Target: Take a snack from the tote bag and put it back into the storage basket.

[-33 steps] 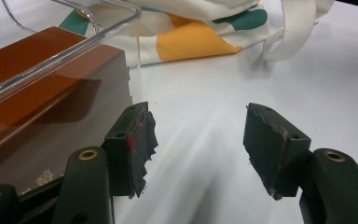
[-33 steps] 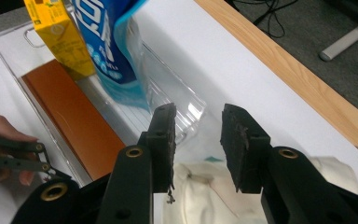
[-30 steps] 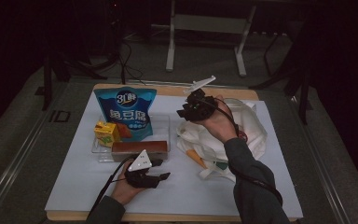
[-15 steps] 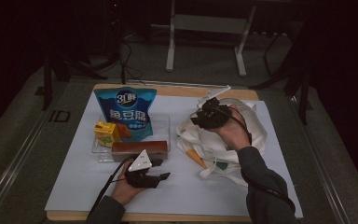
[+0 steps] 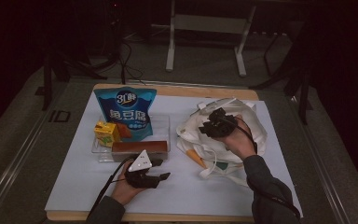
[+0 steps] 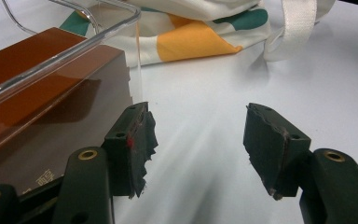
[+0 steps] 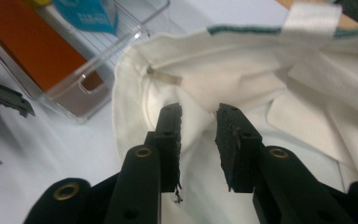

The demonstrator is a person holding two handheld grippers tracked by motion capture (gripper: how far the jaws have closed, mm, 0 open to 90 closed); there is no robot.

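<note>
1. Two grippers: right gripper (image 5: 213, 125) over the white bag (image 5: 228, 140) at the bench's (image 5: 74, 186) right, fingers narrowly apart, just been closing, nothing clamped.
2. Left gripper (image 5: 161, 170) beside the clear tray (image 5: 101, 156), fingers apart.

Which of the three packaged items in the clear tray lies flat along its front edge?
The long brown box. It lies flat along the front wall of the clear tray, while the blue snack bag stands upright behind it and the small yellow carton sits at the tray's left.

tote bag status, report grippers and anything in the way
Right gripper over the tote bag, jaws just been closing, narrow gap, cloth not pinched yet. Left gripper open, resting on the table beside the clear tray. Nothing blocking.
</note>
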